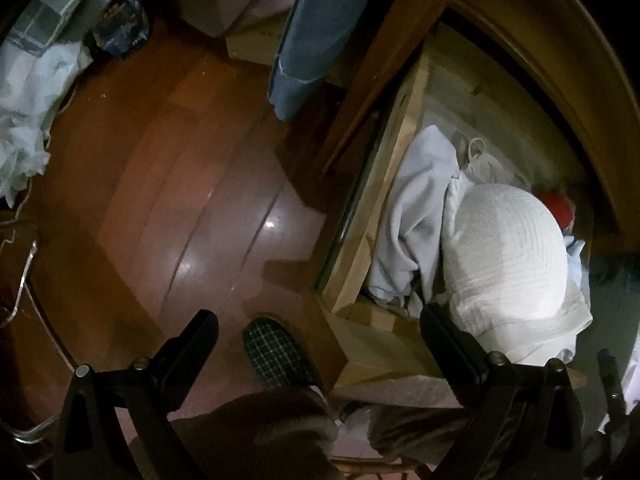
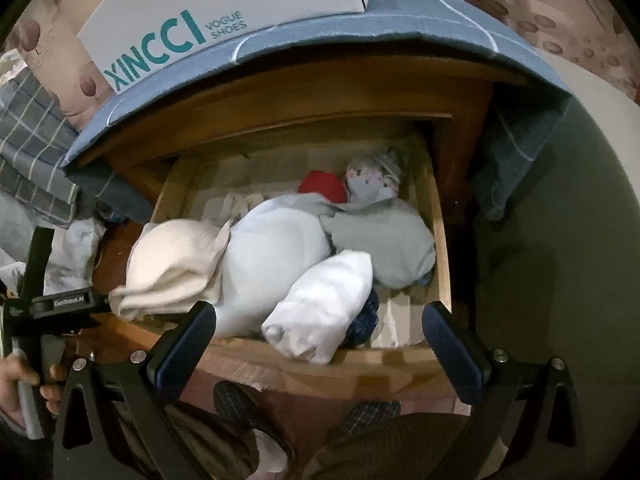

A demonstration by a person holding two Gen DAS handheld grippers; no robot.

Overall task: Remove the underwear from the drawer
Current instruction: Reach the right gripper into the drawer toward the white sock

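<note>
Grippers first: our right gripper (image 2: 320,344) stands with jaws wide apart and empty, poised over the front edge of the open wooden drawer (image 2: 440,248); our left gripper (image 1: 320,344) is likewise spread and holds nothing, one finger above the floor (image 1: 180,200), the other at the drawer's near corner. Inside the drawer we see the underwear: a white roll (image 2: 320,304) nearest the front, a pale blue bundle (image 2: 276,256), a cream piece (image 2: 176,264) draped over the left wall, a grey bundle (image 2: 384,240), a red item (image 2: 322,186) and a floral piece (image 2: 372,178) behind. A shoe box (image 2: 224,16) rests on the cloth-covered cabinet top.
</note>
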